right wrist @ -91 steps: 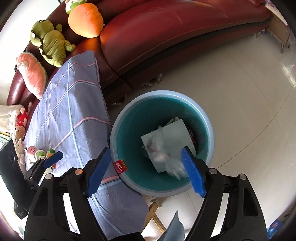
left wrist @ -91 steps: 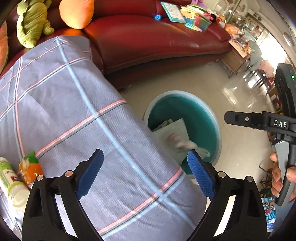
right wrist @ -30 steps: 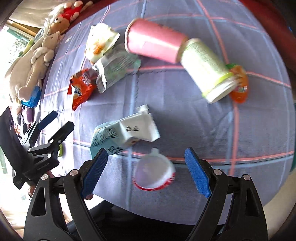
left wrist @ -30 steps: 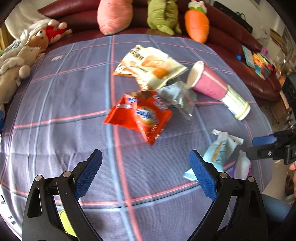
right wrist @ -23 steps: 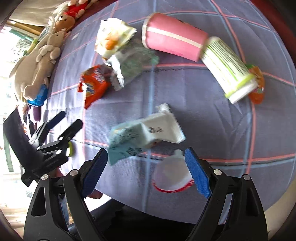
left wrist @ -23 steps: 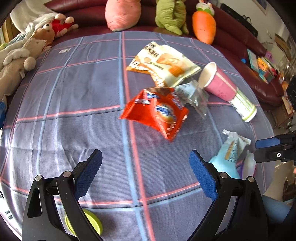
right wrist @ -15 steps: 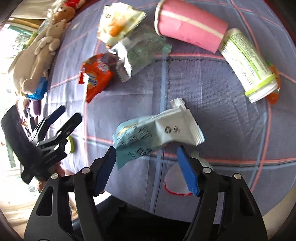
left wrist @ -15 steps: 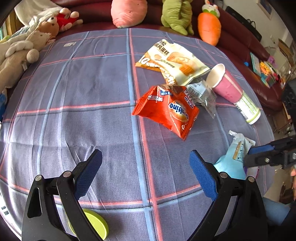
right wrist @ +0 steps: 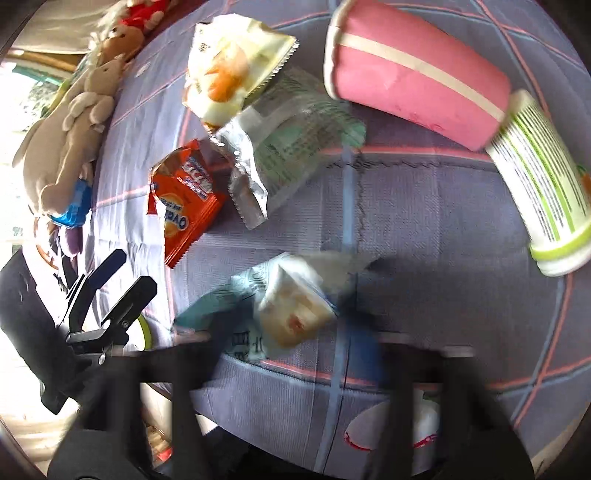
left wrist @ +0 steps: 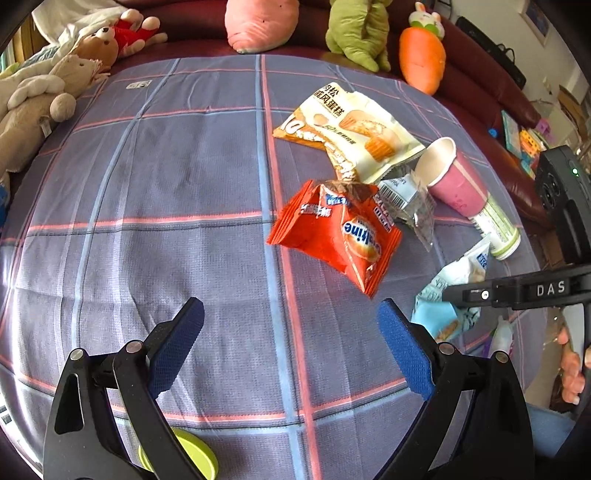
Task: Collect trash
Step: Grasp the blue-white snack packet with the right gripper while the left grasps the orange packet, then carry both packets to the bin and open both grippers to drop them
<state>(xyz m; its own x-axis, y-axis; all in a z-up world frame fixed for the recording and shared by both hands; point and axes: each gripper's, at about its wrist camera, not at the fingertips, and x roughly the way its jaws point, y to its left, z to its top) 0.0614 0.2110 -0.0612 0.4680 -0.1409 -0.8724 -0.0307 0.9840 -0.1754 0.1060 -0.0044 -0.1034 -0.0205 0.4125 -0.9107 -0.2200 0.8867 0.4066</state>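
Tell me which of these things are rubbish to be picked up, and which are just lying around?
Rubbish to collect:
- light blue wrapper, which the right tongs have just been closing around
- orange snack packet
- cream cake wrapper
- clear wrapper
- pink paper cup
- green-striped bottle

Just lying about:
- carrot plush
- green plush
- beige rabbit plush
- checked cloth

Blurred right tool (right wrist: 280,328) closing on pale-blue wrapper (right wrist: 258,306) — pink cup (right wrist: 413,74) beyond

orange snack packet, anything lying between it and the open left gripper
Nothing visible. The orange snack packet lies just ahead of the left gripper, whose jaws stand wide, and only bare plaid cloth shows between them. A crumpled clear wrapper touches the packet's far edge, away from the gripper.
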